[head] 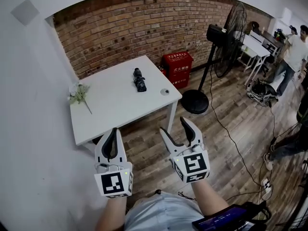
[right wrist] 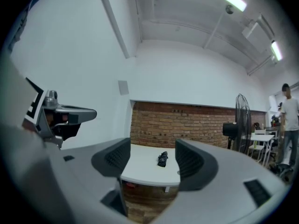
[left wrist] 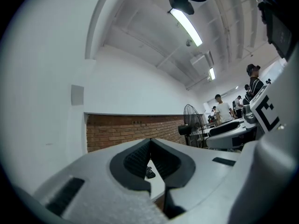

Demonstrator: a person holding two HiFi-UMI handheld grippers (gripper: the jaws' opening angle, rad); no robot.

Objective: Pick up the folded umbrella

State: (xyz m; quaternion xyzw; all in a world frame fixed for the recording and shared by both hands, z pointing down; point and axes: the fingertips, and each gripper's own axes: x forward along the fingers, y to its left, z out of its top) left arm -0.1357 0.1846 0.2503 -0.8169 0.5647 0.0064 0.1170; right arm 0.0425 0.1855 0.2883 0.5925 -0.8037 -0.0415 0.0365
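White table [head: 115, 97] by brick wall [head: 125, 28], wood floor [head: 231, 124], umbrella [head: 139, 80] on top

My head view looks steeply down from above, the white table [head: 115, 100] well off at 11 o'clock. Both gripper views sit low, facing level along their jaws; all three share that table, the folded umbrella [head: 139, 80], brick wall [head: 144, 23] and standing fan [head: 235, 30].

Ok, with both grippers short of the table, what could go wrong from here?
1. The small round object sits near the table edge, roughly between the open right gripper and the folded umbrella; a reach could knock it off.
2. The fan base stands on the floor beside the table's near corner: a possible trip.
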